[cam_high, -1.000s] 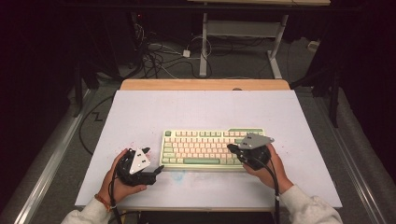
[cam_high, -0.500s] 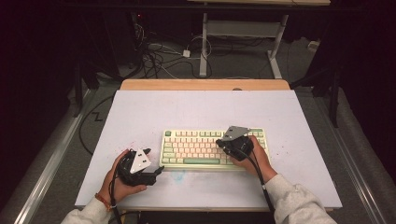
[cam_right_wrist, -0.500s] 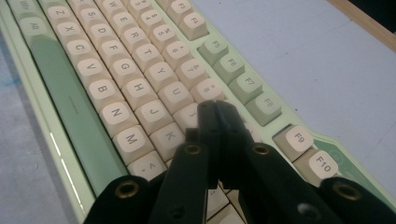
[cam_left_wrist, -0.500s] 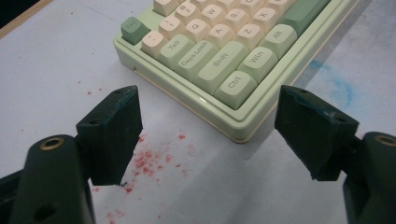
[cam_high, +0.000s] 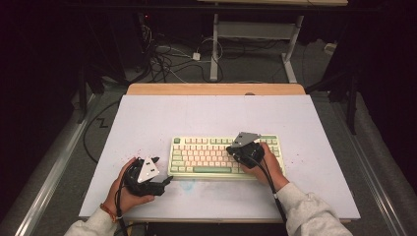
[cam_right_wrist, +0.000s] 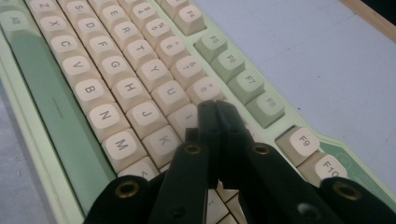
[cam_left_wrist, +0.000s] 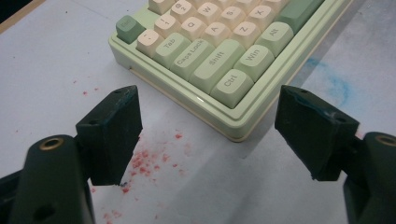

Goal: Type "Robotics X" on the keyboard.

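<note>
A pale green keyboard (cam_high: 206, 157) with cream keys lies on the white table top, near the front middle. My left gripper (cam_high: 166, 181) rests on the table just off the keyboard's front left corner. In the left gripper view it (cam_left_wrist: 208, 95) is open, with its jaws spread wide on either side of that corner of the keyboard (cam_left_wrist: 210, 51) by the Ctrl key and nothing between them. My right gripper (cam_high: 231, 149) hovers over the right half of the keys. It (cam_right_wrist: 215, 106) is shut, its tips pressed together low over the keyboard (cam_right_wrist: 107, 60) near the I key.
The white table top (cam_high: 211, 115) has a wooden strip (cam_high: 216, 89) along its far edge. Red specks (cam_left_wrist: 144, 161) and a faint blue smear (cam_left_wrist: 334, 84) mark the surface by the keyboard. Cables (cam_high: 167, 59) and a desk frame (cam_high: 215, 44) stand on the floor beyond.
My right gripper has moved left from the keyboard's right end to over its right-hand keys. The left gripper has stayed where it was.
</note>
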### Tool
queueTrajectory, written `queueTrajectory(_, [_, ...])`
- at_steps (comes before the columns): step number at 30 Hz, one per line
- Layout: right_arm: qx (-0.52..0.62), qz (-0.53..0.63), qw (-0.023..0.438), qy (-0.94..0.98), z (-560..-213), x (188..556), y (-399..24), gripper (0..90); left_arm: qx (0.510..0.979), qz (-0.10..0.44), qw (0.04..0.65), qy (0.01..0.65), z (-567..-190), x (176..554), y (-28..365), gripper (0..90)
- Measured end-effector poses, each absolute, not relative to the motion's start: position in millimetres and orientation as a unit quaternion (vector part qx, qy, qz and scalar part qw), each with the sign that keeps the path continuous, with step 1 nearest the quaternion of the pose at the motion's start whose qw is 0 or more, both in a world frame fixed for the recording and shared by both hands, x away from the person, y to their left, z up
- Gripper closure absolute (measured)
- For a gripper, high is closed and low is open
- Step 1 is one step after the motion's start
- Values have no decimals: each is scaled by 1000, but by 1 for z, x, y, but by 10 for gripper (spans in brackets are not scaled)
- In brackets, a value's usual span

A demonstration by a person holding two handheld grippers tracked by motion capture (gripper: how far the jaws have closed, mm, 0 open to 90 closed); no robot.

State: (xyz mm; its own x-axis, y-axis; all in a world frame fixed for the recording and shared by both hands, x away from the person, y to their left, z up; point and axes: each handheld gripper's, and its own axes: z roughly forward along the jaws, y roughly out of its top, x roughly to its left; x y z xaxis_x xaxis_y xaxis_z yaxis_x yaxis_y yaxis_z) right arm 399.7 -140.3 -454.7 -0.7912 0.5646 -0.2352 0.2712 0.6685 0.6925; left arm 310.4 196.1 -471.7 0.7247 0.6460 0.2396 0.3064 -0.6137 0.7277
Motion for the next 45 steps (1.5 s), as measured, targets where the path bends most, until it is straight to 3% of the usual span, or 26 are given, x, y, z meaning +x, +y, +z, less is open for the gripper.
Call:
queueTrajectory(10, [240, 341, 219, 882, -454, 397, -143, 897, 864, 249, 340, 275, -472, 311, 196, 219])
queueTrajectory(21, [242, 399, 233, 853, -428, 384, -157, 813, 866, 252, 335, 272, -471, 311, 196, 219])
queueTrajectory(25, [238, 422, 242, 840, -417, 377, -164, 706, 866, 252, 335, 273, -471, 311, 196, 219])
queueTrajectory(28, [236, 427, 243, 838, -415, 374, -166, 675, 867, 252, 333, 272, -471, 310, 196, 219])
queueTrajectory(32, [229, 443, 256, 828, -410, 365, -170, 515, 866, 253, 334, 272, -471, 310, 197, 219])
queueTrajectory(37, [229, 453, 270, 818, -408, 357, -177, 411, 866, 255, 334, 272, -471, 310, 197, 219])
queueTrajectory(39, [235, 453, 286, 811, -409, 351, -183, 330, 865, 252, 335, 275, -470, 309, 197, 219])
queueTrajectory(45, [241, 455, 302, 803, -410, 339, -197, 268, 862, 257, 339, 277, -467, 308, 198, 219])
